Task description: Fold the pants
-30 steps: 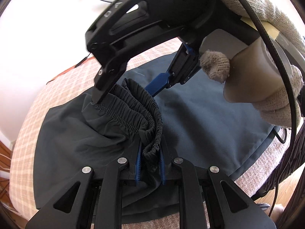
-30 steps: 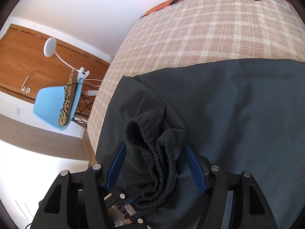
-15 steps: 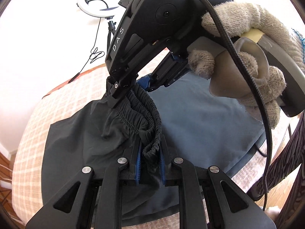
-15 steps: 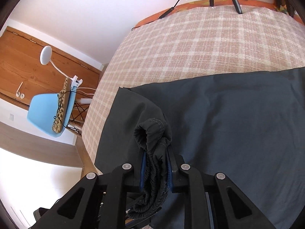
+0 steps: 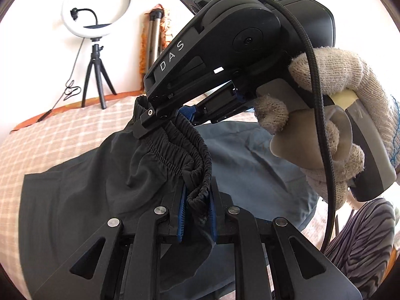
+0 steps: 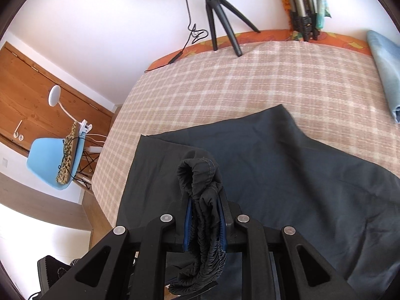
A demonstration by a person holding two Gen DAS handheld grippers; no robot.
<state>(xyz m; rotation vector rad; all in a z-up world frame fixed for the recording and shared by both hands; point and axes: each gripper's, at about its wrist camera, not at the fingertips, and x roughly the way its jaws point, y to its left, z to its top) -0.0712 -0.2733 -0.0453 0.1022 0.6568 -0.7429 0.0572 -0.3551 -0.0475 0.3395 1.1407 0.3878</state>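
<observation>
- Ring light [image 5: 96, 10] is seen far left in the left wrist view: white circular rim on a black tripod, stood at the far edge of the bed by a white wall.
- Bed cover [image 5: 62, 130] is a woven plaid, beige with pale check lines; an orange patterned strip is visible along its far edge.
- Pants [image 5: 82, 187] are spread across the cover: dark charcoal, thin smooth fabric with soft creases (one panel reads bluer under the light).
- Waistband [image 5: 180, 147] is elasticated, tightly ruched and ribbed, lifted off the flat fabric and strung between the two grippers.
- Left gripper [image 5: 196, 215]: blue ridged pads are pressed together on one bunch of the waistband; black angular linkage with silver rivets below.
- Right gripper [image 5: 172, 117]: matte black shell marked "DAS", fingers clamped on the other end of the waistband, higher up; held by a hand [image 5: 337, 130] in a knitted beige glove, with a braided black cable draped over it.
- In the right wrist view, the right gripper [image 6: 205, 222] is seen pinching the gathered waistband [image 6: 200, 182], which is rolled into a loop above the pads.
- Blue chair [image 6: 50, 160] with a clip lamp is seen beside the bed, left; a folded light-blue cloth [image 6: 386, 72] lies on the cover, far right.
</observation>
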